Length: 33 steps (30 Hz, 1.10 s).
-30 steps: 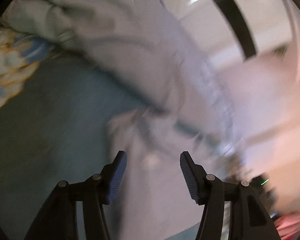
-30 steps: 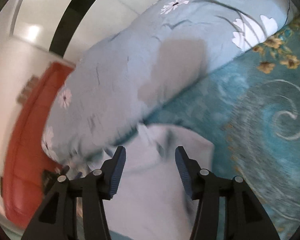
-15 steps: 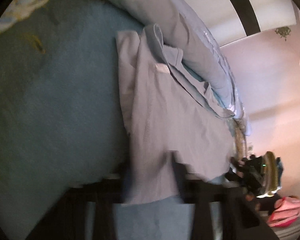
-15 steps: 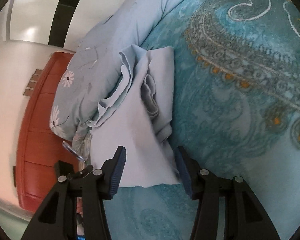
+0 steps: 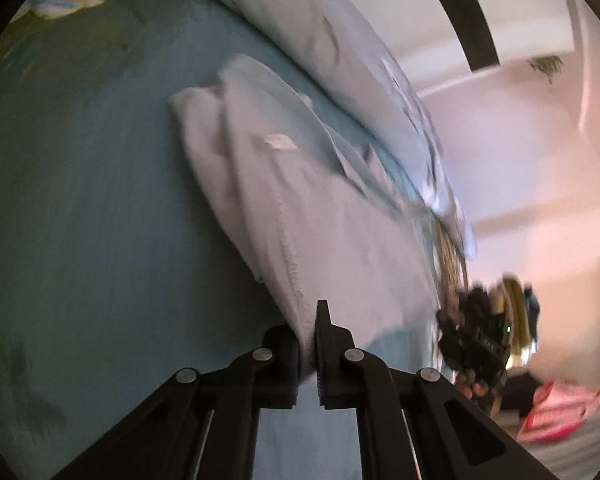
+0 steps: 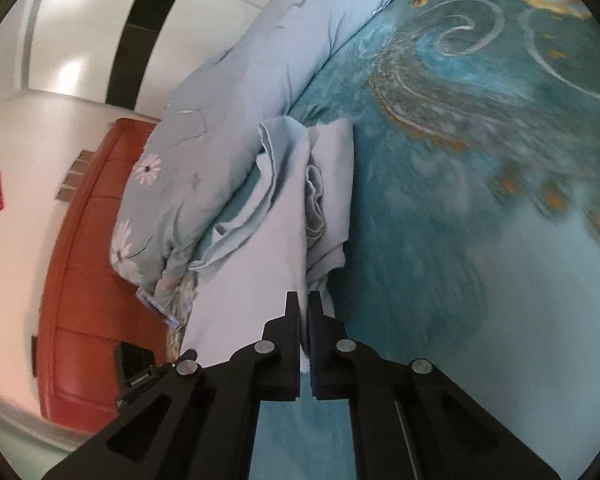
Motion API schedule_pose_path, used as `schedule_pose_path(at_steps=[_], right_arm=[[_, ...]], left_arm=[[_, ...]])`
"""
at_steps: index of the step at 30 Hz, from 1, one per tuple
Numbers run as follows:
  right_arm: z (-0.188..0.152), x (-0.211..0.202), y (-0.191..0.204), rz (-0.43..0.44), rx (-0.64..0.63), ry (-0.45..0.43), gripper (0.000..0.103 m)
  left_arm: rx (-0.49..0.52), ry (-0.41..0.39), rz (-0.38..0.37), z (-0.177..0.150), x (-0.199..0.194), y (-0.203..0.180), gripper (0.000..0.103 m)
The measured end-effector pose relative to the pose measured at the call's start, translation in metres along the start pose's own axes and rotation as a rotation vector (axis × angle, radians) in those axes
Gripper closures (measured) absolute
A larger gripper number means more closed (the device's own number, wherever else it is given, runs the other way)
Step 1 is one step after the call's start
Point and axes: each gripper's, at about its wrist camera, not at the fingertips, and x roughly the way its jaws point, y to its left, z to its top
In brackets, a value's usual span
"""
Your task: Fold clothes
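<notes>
The pale blue garment [image 6: 276, 248] lies on the teal bedspread [image 6: 480, 208], stretching toward 12 o'clock from both tongs. The left gripper [image 5: 309, 344] pinches 1 hem corner; the right gripper [image 6: 304, 328] pinches the other, each with cloth between closed jaws. The rolled floral duvet [image 6: 228, 120] borders the garment's far edge, at 10 o'clock in the right wrist view. Bare bedspread spreads from 1 to 4 o'clock.

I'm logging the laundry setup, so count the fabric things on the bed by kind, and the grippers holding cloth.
Pale grey garment: 1
Floral duvet: 1
Teal patterned bedspread: 1
Grippers shut on the garment: 2, left gripper and right gripper
Total: 5
</notes>
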Motion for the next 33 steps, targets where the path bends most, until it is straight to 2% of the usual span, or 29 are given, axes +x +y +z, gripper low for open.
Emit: schedule_pose_path(at_steps=[2, 6, 9, 13, 15, 16, 17, 18, 22, 25, 27, 30, 31, 32, 33], right_arm=[[-0.025, -0.023, -0.009, 0.03, -0.001, -0.01, 0.101], [-0.072, -0.062, -0.032, 0.039, 0.035, -0.036, 0.101], [-0.08, -0.072, -0.045, -0.005, 0.038, -0.046, 0.101], [-0.071, -0.06, -0.041, 0.026, 0.07, -0.074, 0.098], [-0.066, -0.051, -0.036, 0.035, 0.07, -0.085, 0.095], [-0.063, -0.046, -0.033, 0.04, 0.071, -0.09, 0.084], [-0.06, -0.041, -0.031, 0.046, 0.071, -0.095, 0.068], [-0.058, -0.035, -0.028, 0.038, 0.075, -0.099, 0.063], [-0.043, -0.01, -0.026, -0.053, 0.101, -0.124, 0.062], [-0.034, 0.004, -0.026, -0.09, 0.117, -0.139, 0.062], [-0.027, 0.013, -0.024, -0.081, 0.115, -0.146, 0.062], [-0.022, 0.024, -0.025, -0.035, 0.14, -0.178, 0.062], [-0.021, 0.024, -0.026, -0.016, 0.15, -0.204, 0.063], [-0.022, 0.025, -0.026, -0.009, 0.156, -0.22, 0.07], [-0.022, 0.025, -0.026, -0.004, 0.161, -0.234, 0.078]], left_arm=[[0.029, 0.037, 0.005, -0.031, -0.008, 0.001, 0.098], [-0.005, 0.014, 0.019, -0.06, -0.027, 0.021, 0.099], [-0.097, -0.001, -0.011, -0.062, -0.034, 0.042, 0.099], [-0.111, -0.008, -0.035, -0.07, -0.036, 0.042, 0.096], [-0.126, -0.014, -0.052, -0.074, -0.033, 0.041, 0.086], [-0.134, -0.017, -0.06, -0.075, -0.032, 0.041, 0.07], [-0.141, -0.019, -0.062, -0.076, -0.028, 0.039, 0.056], [-0.148, -0.02, -0.064, -0.077, -0.024, 0.037, 0.054], [-0.145, -0.023, -0.069, -0.076, -0.009, 0.026, 0.048], [-0.151, -0.058, -0.062, -0.073, -0.001, 0.021, 0.048], [-0.166, -0.079, -0.07, -0.068, 0.003, 0.021, 0.048], [-0.177, -0.121, -0.068, -0.064, 0.005, 0.021, 0.054], [-0.189, -0.126, -0.074, -0.063, 0.006, 0.021, 0.069], [-0.201, -0.131, -0.08, -0.062, 0.008, 0.022, 0.084], [-0.214, -0.138, -0.078, -0.061, 0.008, 0.025, 0.088]])
